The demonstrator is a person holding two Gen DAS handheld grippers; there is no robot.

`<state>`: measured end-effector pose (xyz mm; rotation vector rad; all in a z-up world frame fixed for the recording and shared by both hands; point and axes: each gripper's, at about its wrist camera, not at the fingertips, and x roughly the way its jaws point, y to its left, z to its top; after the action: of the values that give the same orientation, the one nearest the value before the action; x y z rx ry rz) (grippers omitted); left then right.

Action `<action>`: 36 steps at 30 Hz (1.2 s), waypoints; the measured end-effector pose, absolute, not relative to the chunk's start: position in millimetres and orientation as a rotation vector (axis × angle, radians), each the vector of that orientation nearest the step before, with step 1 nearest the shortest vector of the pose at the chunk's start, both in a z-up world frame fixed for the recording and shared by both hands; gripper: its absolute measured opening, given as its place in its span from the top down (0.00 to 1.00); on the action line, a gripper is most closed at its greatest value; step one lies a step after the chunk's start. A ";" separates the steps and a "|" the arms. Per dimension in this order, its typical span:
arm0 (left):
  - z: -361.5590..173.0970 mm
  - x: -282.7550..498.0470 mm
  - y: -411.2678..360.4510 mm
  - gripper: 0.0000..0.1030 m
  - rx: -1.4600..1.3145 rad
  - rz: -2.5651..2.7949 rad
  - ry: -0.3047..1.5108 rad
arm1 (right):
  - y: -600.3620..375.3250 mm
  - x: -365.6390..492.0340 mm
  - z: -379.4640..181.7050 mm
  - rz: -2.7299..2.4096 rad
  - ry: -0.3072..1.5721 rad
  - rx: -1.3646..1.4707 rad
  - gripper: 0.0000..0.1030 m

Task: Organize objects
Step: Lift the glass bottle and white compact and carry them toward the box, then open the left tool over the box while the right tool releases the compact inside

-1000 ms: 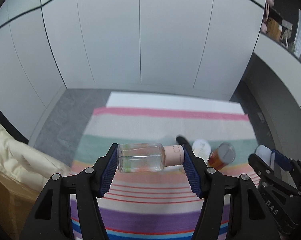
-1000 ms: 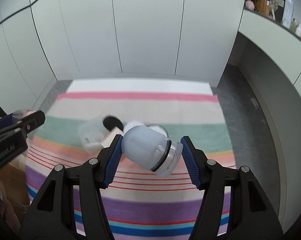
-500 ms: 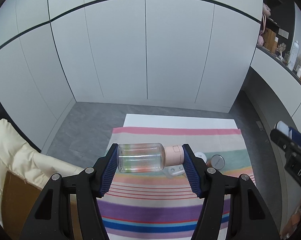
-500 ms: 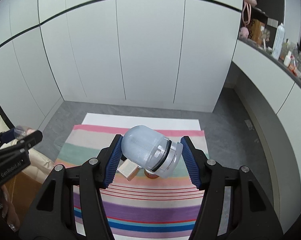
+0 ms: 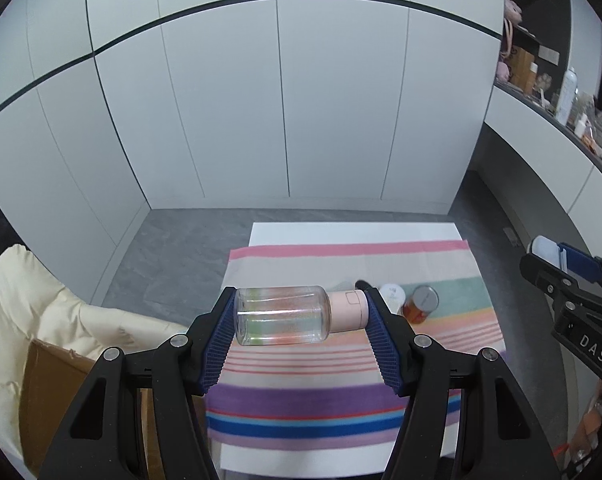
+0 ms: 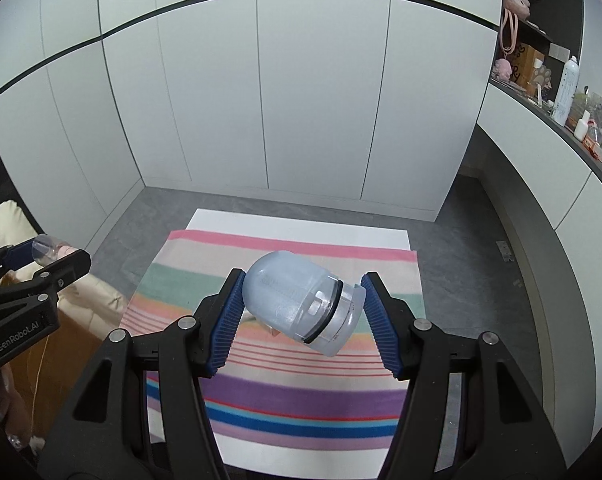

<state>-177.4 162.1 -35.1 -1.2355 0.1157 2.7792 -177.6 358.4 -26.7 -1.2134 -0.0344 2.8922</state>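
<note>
My left gripper point(image 5: 301, 316) is shut on a clear bottle with a pink cap point(image 5: 285, 314), held sideways high above the striped cloth point(image 5: 341, 364). My right gripper point(image 6: 301, 308) is shut on a frosted pale blue container point(image 6: 297, 300), tilted, also well above the cloth. In the left wrist view an amber jar with a grey lid point(image 5: 421, 304) and a white-capped item point(image 5: 393, 294) lie on the cloth beyond the bottle. The right gripper shows at the right edge of the left wrist view point(image 5: 557, 264), and the left gripper at the left edge of the right wrist view point(image 6: 45, 256).
The striped cloth lies on a white table point(image 6: 301, 224) on a grey floor. A cardboard box point(image 5: 57, 380) with a cream padded cloth point(image 5: 33, 304) stands at the left. White cabinet doors stand behind. A counter with bottles point(image 6: 565, 92) runs along the right.
Both grippers have risen and pulled back from the cloth with their objects still held. The table now looks smaller and farther below.
</note>
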 end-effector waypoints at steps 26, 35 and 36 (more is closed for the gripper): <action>-60.1 -51.7 126.6 0.38 -1.342 2.702 0.247 | 378.8 -47.0 -76.2 2.805 0.019 -1.396 0.40; -62.8 -38.4 125.1 0.38 -1.348 2.673 0.254 | 381.3 -21.9 -79.7 2.783 0.024 -1.421 0.40; -61.9 -37.5 124.1 0.38 -1.343 2.676 0.254 | 381.2 -21.8 -79.1 2.783 0.024 -1.419 0.40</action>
<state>-37.5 124.1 -61.9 -1.3430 0.2543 2.6761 -21.8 381.2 -79.1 -1.4186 0.0241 2.7828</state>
